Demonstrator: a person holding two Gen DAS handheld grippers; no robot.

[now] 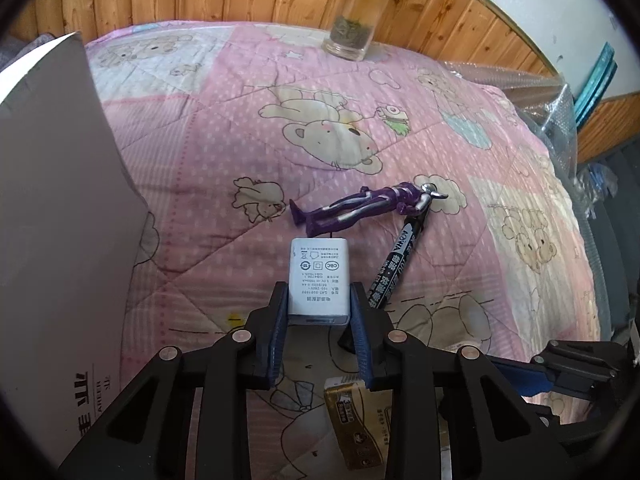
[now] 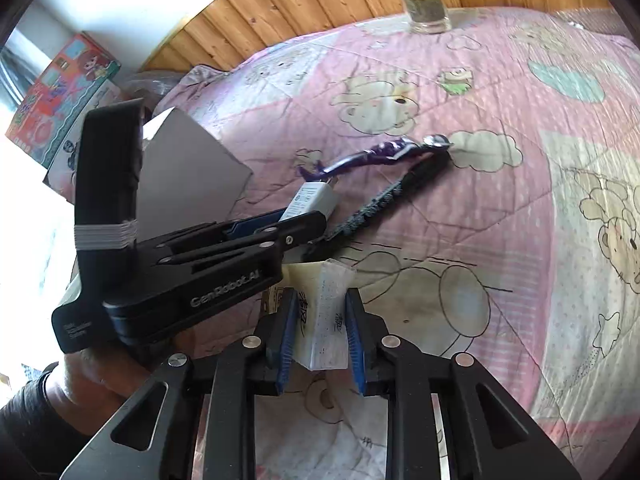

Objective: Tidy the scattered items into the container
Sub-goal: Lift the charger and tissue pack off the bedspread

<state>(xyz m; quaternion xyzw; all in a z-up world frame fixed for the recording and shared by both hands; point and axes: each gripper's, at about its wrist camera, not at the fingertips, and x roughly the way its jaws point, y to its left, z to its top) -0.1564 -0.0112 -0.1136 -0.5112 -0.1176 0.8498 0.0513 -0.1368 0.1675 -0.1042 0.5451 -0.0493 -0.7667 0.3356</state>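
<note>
My left gripper (image 1: 319,300) is shut on a white power adapter (image 1: 319,280) and holds it above the pink quilt; it also shows in the right wrist view (image 2: 310,202). My right gripper (image 2: 321,312) is shut on a tissue packet (image 2: 323,320); the packet's gold end shows in the left wrist view (image 1: 354,420). A purple toy figure (image 1: 360,206) and a black marker (image 1: 394,268) lie on the quilt just beyond the adapter. The grey container's flap (image 1: 52,200) stands at the left, and shows in the right wrist view (image 2: 188,172).
A glass bottle with tea leaves (image 1: 354,16) stands at the quilt's far edge by the wooden wall. Bubble wrap (image 1: 552,100) lies at the right edge. A colourful toy box (image 2: 60,96) stands off the bed at left.
</note>
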